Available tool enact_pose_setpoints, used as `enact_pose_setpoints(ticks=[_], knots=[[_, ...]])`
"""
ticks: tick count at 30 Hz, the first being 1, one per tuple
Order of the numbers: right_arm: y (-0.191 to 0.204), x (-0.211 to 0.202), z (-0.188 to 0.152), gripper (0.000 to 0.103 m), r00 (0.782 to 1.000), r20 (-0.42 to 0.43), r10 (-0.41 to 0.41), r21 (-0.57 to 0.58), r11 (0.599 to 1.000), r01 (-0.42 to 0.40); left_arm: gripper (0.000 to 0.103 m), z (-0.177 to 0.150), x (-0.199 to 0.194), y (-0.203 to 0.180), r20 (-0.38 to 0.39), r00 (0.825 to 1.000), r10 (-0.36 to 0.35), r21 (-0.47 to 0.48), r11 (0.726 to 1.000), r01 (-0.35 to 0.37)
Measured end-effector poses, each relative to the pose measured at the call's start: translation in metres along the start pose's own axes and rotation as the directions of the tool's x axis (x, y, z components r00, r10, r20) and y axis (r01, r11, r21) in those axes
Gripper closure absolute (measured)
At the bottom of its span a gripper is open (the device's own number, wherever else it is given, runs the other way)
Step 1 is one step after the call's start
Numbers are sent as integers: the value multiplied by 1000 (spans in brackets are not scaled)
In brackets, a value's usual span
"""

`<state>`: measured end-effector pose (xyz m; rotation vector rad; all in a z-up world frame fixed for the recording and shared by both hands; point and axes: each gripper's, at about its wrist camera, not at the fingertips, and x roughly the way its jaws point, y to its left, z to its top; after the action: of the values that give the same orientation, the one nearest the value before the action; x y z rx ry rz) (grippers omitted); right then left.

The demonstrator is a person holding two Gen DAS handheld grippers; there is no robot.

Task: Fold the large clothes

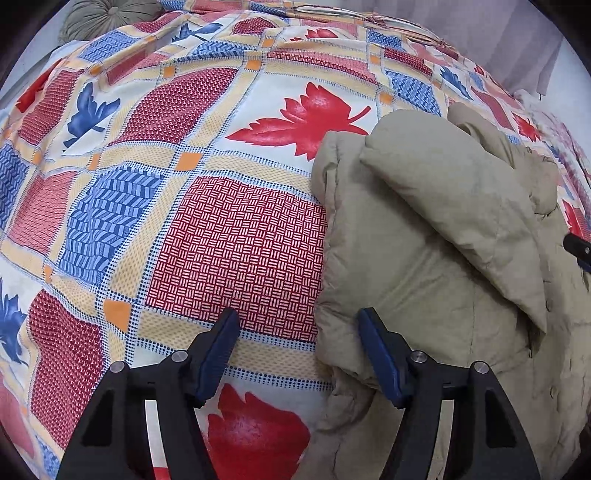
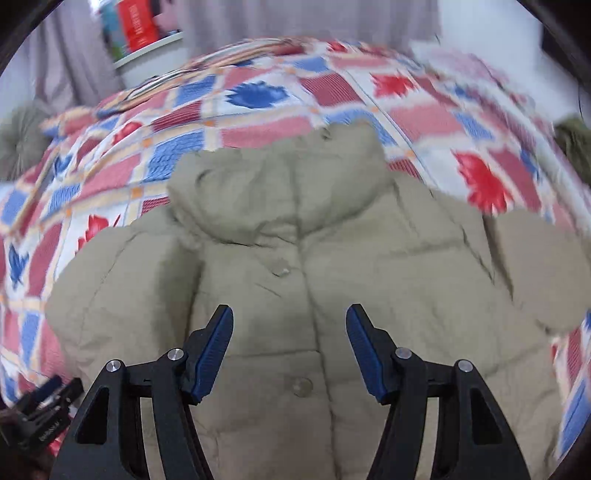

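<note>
Surface: a bed covered by a patchwork bedspread [image 1: 236,236] printed with red and blue leaves. A beige puffer jacket [image 2: 295,258] lies on it, front up, buttons fastened, collar away from the camera. Grey curtains [image 2: 258,18] hang behind the bed.

Left wrist view alone shows a green round cushion [image 1: 107,14] at the far edge and one jacket sleeve folded across the body. Right wrist view alone, blurred, shows a shelf with books [image 2: 144,40].

Left hand-held gripper [image 1: 299,321]: released, spanning the jacket's edge. Right hand-held gripper [image 2: 290,319]: released, above the jacket front.
</note>
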<state>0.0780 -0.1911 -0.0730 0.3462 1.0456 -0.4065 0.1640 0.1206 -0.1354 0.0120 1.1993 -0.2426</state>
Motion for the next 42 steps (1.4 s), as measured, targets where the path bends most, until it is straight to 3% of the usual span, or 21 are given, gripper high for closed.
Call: enact_pose_setpoints(ticks=[2, 4, 5, 7, 9, 13, 16, 17, 19, 21, 24, 27, 28, 29, 30, 31, 33, 35, 37, 39, 42], knots=[[-10, -16, -5, 35, 996, 13, 93, -17, 996, -92, 33, 4, -7, 4, 2, 999, -34, -18, 999, 34], [18, -31, -11, 32, 988, 33, 148, -186, 973, -140, 33, 11, -14, 14, 21, 995, -93, -66, 993, 95], [41, -36, -15, 31, 980, 28, 196, -280, 943, -181, 33, 15, -14, 18, 21, 993, -113, -90, 989, 114], [86, -40, -23, 23, 964, 5, 268, -398, 885, -244, 33, 19, -10, 20, 6, 995, -98, -115, 988, 98], [127, -37, -35, 23, 961, -19, 276, -478, 841, -252, 33, 14, -5, 17, -24, 999, -37, -91, 995, 35], [177, -8, -73, 23, 989, -30, 141, -617, 776, -130, 33, -5, -4, 21, -18, 999, -48, -116, 992, 45], [195, 17, -97, 23, 997, 72, -7, -708, 704, 56, 33, -7, 2, 20, -12, 999, -42, -122, 992, 40], [195, 21, -94, 23, 993, 115, -33, -706, 700, 105, 33, -8, 4, 18, -11, 999, -33, -113, 993, 32], [187, 20, -80, 23, 972, 220, -88, -632, 746, 211, 33, -8, 5, 13, -1, 1000, -10, -83, 996, 10], [165, 11, -53, 23, 955, 267, -132, -499, 829, 254, 33, -8, 6, 11, 5, 1000, 1, -63, 998, 0], [108, -3, -15, 23, 969, 228, -97, -263, 952, 157, 33, -6, 6, 13, -1, 1000, -8, -50, 999, 8], [61, 1, 10, 23, 993, 119, 15, -111, 994, -2, 33, 2, 4, 14, -20, 1000, -17, -44, 999, 16], [50, 2, 14, 29, 994, 91, 59, -81, 995, -52, 33, 7, 1, 16, -16, 999, -32, -57, 998, 31], [45, 2, 18, 42, 992, 73, 105, -68, 993, -100, 33, 13, -5, 19, 9, 998, -55, -82, 995, 55], [39, 2, 20, 85, 987, 47, 151, -59, 987, -148, 33, 21, -12, 22, 42, 996, -81, -112, 990, 86], [36, 3, 20, 98, 984, 30, 177, -45, 983, -176, 33, 28, -17, 22, 67, 993, -102, -129, 986, 110], [23, 2, 19, 98, 976, 28, 215, 18, 976, -215, 49, 42, -23, 13, 101, 987, -123, -118, 984, 134], [6, 9, 15, 98, 968, 15, 249, 110, 962, -250, 49, 50, -19, -5, 94, 990, -109, -58, 992, 114], [-15, 21, 9, 98, 963, -8, 271, 220, 940, -263, 49, 50, -3, -23, 60, 997, -49, 12, 999, 49], [-46, 35, -7, 97, 952, -29, 304, 359, 892, -273, 49, 43, 14, -30, 13, 1000, 1, 42, 999, -2], [-89, 46, -29, 84, 957, -58, 284, 502, 837, -218, 49, 37, 24, -27, 8, 1000, 11, 27, 1000, -11]])
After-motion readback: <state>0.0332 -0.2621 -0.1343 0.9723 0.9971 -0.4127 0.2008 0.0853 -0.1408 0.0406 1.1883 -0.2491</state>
